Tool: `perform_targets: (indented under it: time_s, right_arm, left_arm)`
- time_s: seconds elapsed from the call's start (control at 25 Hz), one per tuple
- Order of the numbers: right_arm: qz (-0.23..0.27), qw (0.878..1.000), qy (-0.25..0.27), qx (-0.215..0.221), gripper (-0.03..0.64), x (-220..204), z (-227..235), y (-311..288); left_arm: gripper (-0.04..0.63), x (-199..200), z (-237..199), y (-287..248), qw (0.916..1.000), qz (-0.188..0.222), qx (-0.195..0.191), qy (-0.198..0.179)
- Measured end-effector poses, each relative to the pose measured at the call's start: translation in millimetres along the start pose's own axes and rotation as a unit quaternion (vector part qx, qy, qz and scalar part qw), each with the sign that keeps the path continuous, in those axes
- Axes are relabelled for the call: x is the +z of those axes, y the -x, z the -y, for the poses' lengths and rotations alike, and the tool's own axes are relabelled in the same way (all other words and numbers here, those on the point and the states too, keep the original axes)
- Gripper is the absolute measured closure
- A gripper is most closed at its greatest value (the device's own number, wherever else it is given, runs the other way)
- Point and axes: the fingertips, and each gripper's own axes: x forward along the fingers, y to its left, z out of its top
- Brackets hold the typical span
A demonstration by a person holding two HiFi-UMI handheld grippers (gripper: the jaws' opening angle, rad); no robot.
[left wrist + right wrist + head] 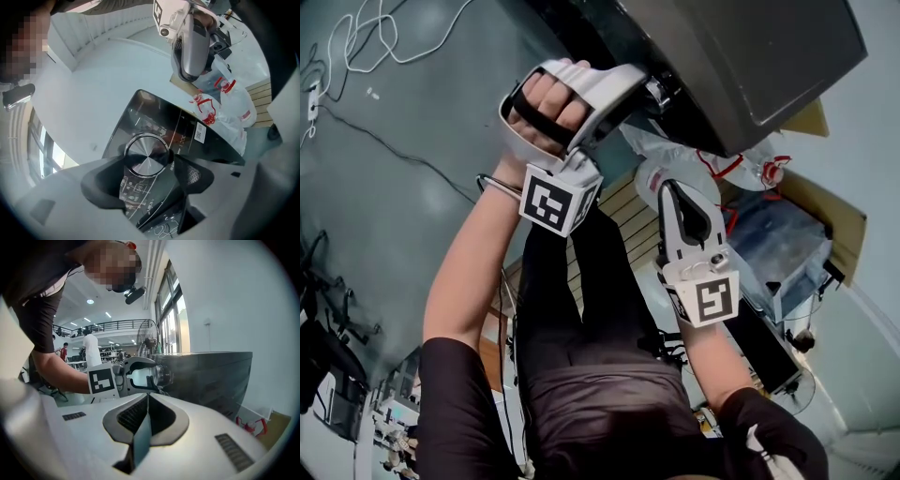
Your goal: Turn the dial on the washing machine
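The left gripper (pixel 146 165) has its jaws spread wide, one on each side of the dial (pixel 145 151), which sits right between their tips; no firm squeeze on its rim shows. The dial is round, with a brushed silver face inside a shiny chrome ring. It is set in the glossy black control panel of the washing machine (pixel 190 133), among white printed symbols. The right gripper (pixel 146 399) hangs near, jaws pressed together on nothing.

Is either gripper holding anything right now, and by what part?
Right gripper is shut on nothing. Left gripper has the dial between its jaws, at the rim; whether the pads press it cannot be told.
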Motion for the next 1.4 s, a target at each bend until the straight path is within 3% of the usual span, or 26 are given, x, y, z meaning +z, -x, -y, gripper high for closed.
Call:
perform_targets:
  time_s: [0.2, 0.48, 0.88, 1.16, 1.4]
  right_arm:
    - [-0.002, 1.0, 0.007, 0.003, 0.591, -3, 1, 2]
    - [-0.006, 1.0, -0.009, 0.013, 0.592, -9, 2, -1]
    - [-0.011, 1.0, -0.008, 0.017, 0.592, -11, 5, -1]
    - [-0.011, 1.0, -0.019, 0.015, 0.591, -12, 8, -4]
    - [-0.01, 0.999, -0.031, 0.009, 0.591, -11, 13, -7]
  left_arm:
    - [0.302, 3, -7, 2, 0.9997, -0.002, 0.01, 0.024]
    - [0.305, 2, -9, 4, 0.9953, -0.014, 0.01, 0.095]
    - [0.308, 1, -11, 5, 0.981, -0.018, -0.003, 0.193]
    - [0.308, 0, -12, 5, 0.9567, -0.019, -0.014, 0.29]
    - [0.308, -2, -13, 6, 0.9302, -0.015, -0.018, 0.366]
